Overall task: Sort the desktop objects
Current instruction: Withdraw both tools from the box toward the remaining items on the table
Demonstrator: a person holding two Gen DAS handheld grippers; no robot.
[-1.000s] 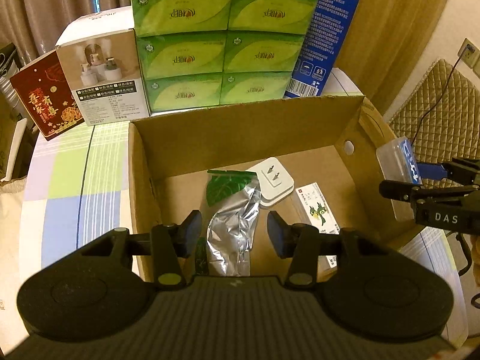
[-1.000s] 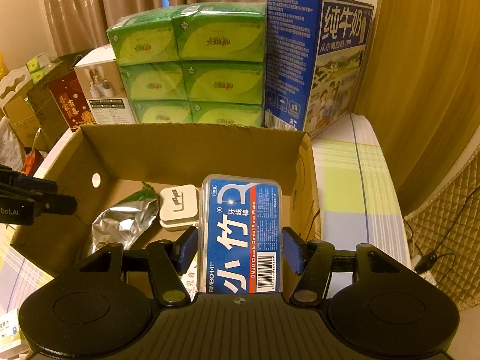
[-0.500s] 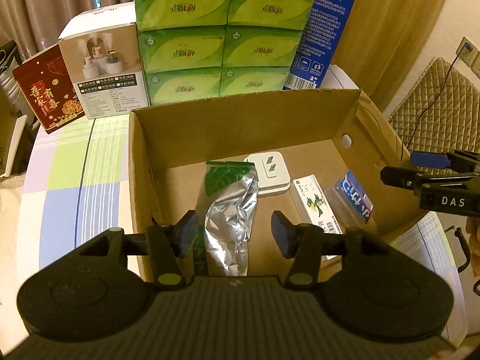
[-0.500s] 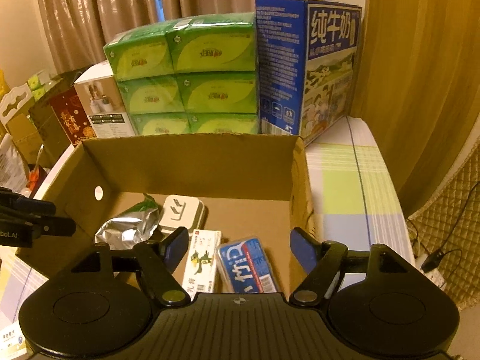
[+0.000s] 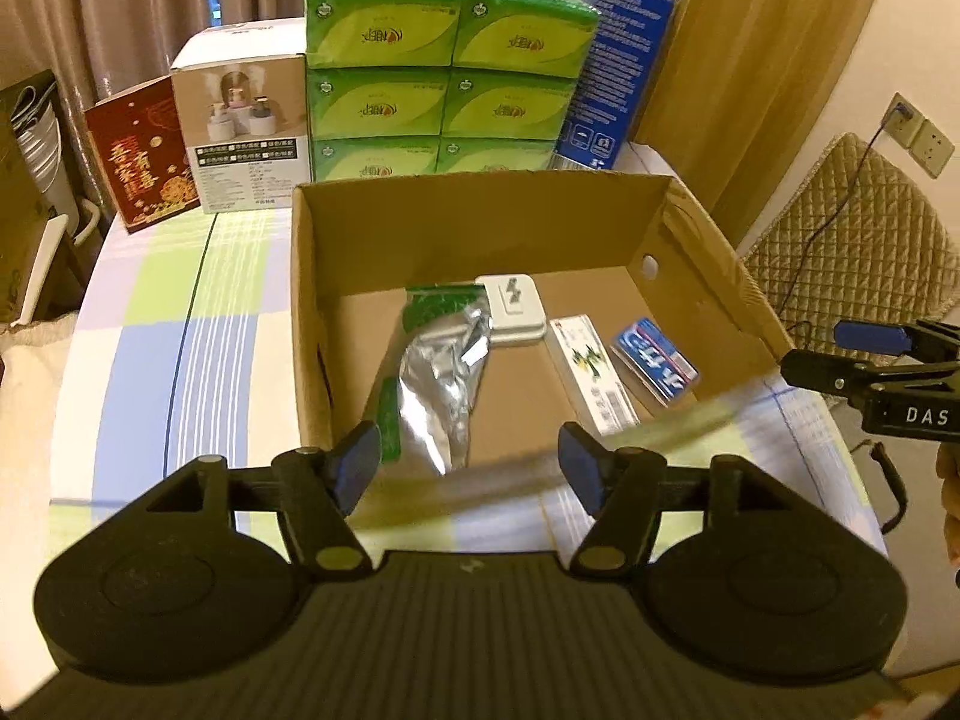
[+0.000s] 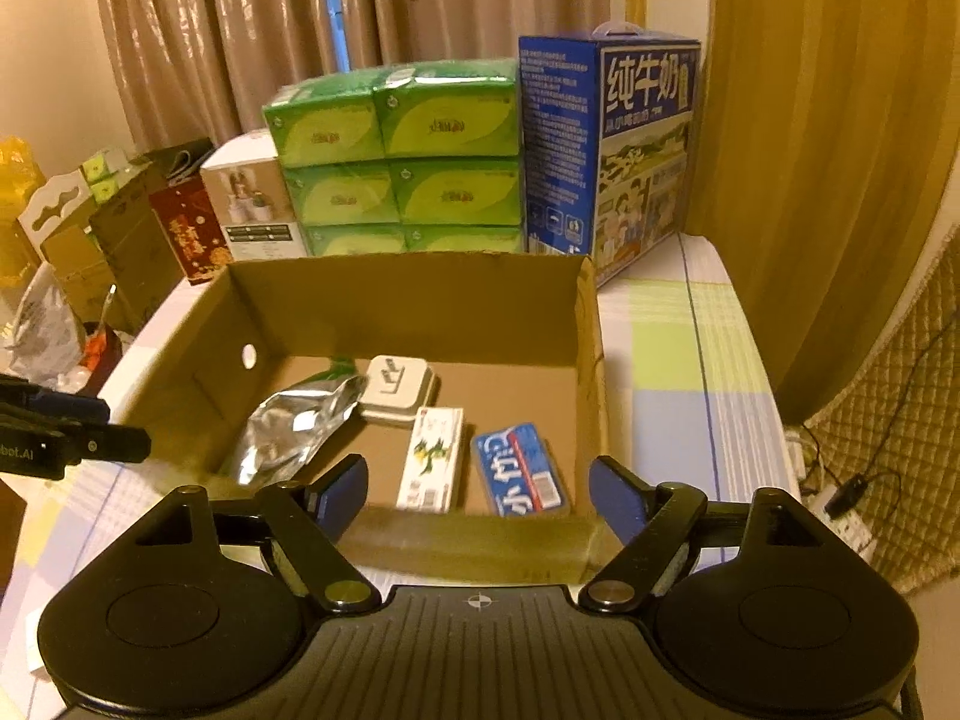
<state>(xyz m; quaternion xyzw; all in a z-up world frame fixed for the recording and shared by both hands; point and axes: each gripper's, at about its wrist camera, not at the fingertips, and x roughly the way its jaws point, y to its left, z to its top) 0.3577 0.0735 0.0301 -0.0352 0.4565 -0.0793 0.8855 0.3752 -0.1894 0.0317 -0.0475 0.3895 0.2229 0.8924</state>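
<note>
An open cardboard box (image 5: 468,216) (image 6: 408,294) stands on the table. Inside it lie a silver foil pouch (image 5: 438,384) (image 6: 294,426), a white plug adapter (image 5: 513,306) (image 6: 396,387), a white carton with a green print (image 5: 591,372) (image 6: 433,459) and a blue floss pick case (image 5: 655,358) (image 6: 521,470). My left gripper (image 5: 468,468) hovers open in front of the box's near wall, with nothing between its fingers. My right gripper (image 6: 479,495) is open and empty at the box's near right side, and shows in the left wrist view (image 5: 864,360) beyond the box's right wall.
Behind the box stand stacked green tissue packs (image 5: 444,72) (image 6: 396,156), a blue milk carton (image 6: 606,144) (image 5: 624,72), a white product box (image 5: 246,126) and a red box (image 5: 144,156). A checked cloth (image 5: 162,336) covers the table. A quilted chair (image 5: 858,228) is on the right.
My right gripper opened and let go of the blue floss pick case, which now lies in the box. Both grippers have drawn back from the box and the left one has opened wider.
</note>
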